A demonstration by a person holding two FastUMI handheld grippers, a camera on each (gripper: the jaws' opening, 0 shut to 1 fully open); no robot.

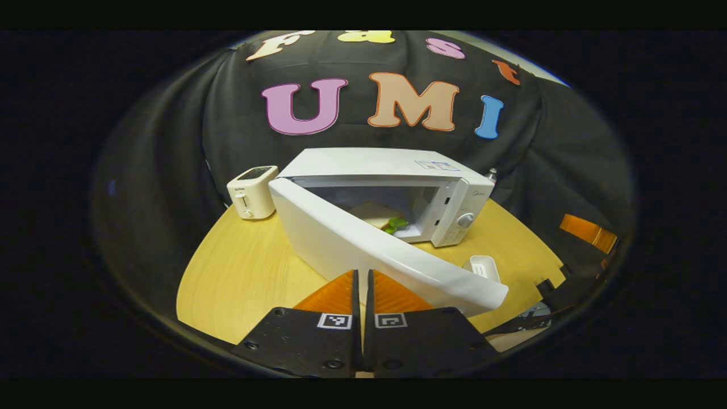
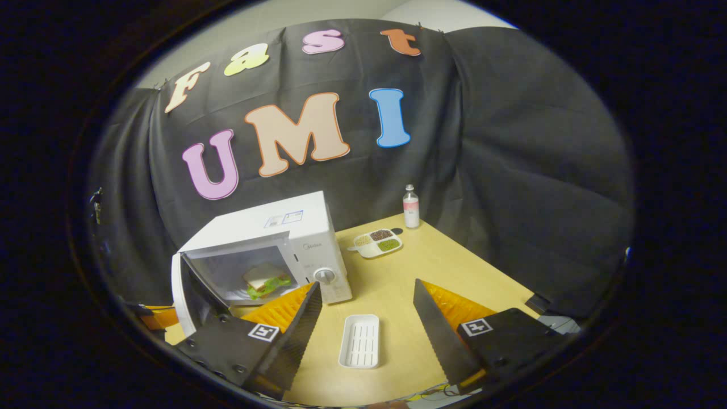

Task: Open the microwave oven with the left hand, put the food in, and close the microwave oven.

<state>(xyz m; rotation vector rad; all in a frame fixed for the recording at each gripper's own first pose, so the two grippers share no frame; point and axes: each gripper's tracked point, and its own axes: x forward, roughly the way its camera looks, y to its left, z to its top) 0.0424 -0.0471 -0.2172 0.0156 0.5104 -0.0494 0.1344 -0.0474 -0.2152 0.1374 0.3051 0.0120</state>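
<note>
With the sandwich [image 2: 266, 280] already inside the microwave [image 1: 392, 170] on the bench [image 1: 250, 267], only closing remains: my left gripper [image 1: 362, 284], jaws pressed together, sits against the half-open door [image 1: 369, 250], my right gripper [image 2: 366, 309] spread and empty.

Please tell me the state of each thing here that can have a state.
Microwave door: partly open.
Sandwich: inside the microwave.
White tray: empty, on the table.
Divided dish: filled.
Bottle: upright.
Left hand-held gripper: shut, empty.
Right hand-held gripper: open, empty.
</note>
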